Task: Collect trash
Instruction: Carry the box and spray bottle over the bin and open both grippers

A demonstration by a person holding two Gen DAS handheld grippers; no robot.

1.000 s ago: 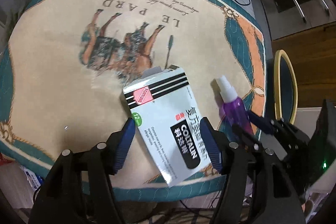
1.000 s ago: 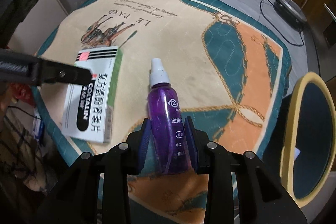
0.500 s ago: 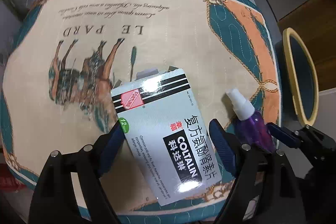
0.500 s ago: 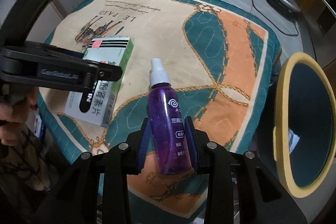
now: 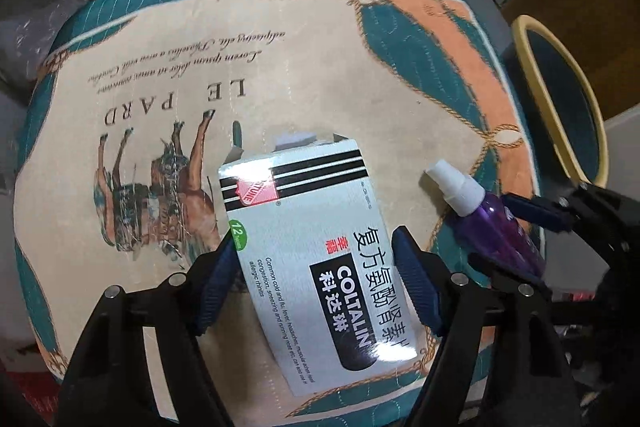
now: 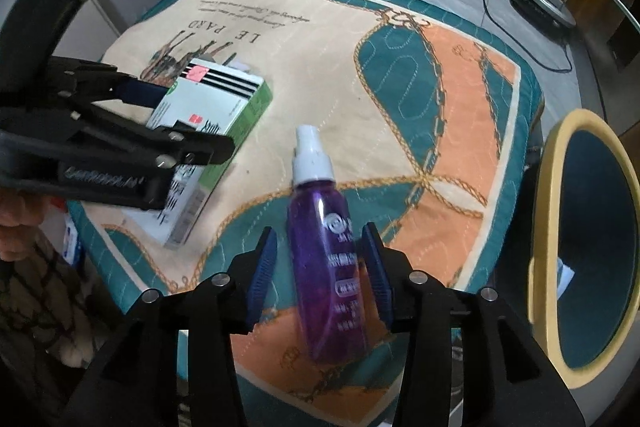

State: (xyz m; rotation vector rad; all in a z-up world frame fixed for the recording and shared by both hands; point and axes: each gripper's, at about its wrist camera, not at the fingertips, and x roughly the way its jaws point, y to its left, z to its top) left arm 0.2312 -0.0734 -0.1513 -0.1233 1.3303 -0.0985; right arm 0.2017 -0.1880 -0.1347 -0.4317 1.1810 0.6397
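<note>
Box (image 5: 316, 267) clamped by left hand-held gripper (image 5: 320, 279); right hand-held gripper (image 6: 320, 267) agape around bottle (image 6: 324, 259).

Quilted horse-print table cover (image 5: 320, 75), bearing medicine box (image 5: 320, 259) and, beside it, purple spray bottle (image 6: 324, 247)

Left gripper (image 5: 316, 279) low over the surface, blue pads (image 5: 412, 287) pressed against both sides of a box. Right gripper (image 6: 320, 269) spread wide, pads (image 6: 374, 267) standing clear of a bottle's flanks, pointing forward and down.
</note>
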